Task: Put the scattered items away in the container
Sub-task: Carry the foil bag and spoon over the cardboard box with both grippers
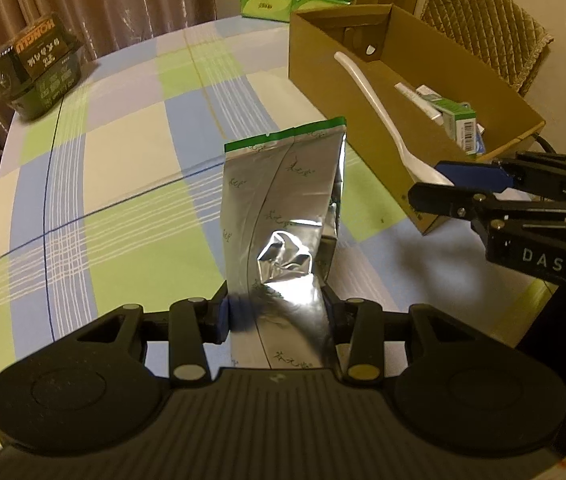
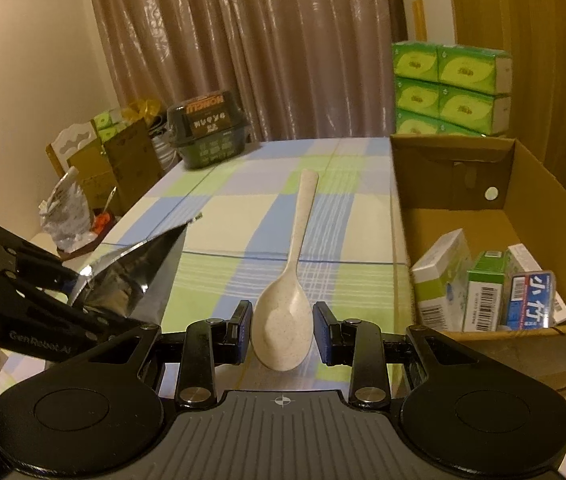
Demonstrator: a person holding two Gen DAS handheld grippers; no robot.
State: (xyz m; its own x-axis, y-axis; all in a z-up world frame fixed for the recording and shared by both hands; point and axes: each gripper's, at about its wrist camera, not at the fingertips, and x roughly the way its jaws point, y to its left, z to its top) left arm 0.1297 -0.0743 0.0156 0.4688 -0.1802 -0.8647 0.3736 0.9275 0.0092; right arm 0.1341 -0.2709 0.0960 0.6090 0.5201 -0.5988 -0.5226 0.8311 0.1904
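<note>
My left gripper (image 1: 277,314) is shut on a silver foil pouch (image 1: 283,208) with a green top edge and holds it up above the checked tablecloth (image 1: 123,152). My right gripper (image 2: 282,330) is shut on the bowl of a cream plastic spoon (image 2: 289,292), whose handle points away over the table. In the left wrist view the right gripper (image 1: 467,184) holds the spoon (image 1: 375,104) beside the near wall of the cardboard box (image 1: 323,56). The box (image 2: 531,184) holds several small cartons (image 2: 483,292). The pouch also shows in the right wrist view (image 2: 139,276).
A dark noodle bowl pack (image 1: 37,66) stands at the table's far left edge. Green tissue packs (image 2: 449,88) are stacked behind the box. A padded chair (image 1: 483,28) stands beyond the box. Bags and clutter (image 2: 83,200) sit beside the table's left side.
</note>
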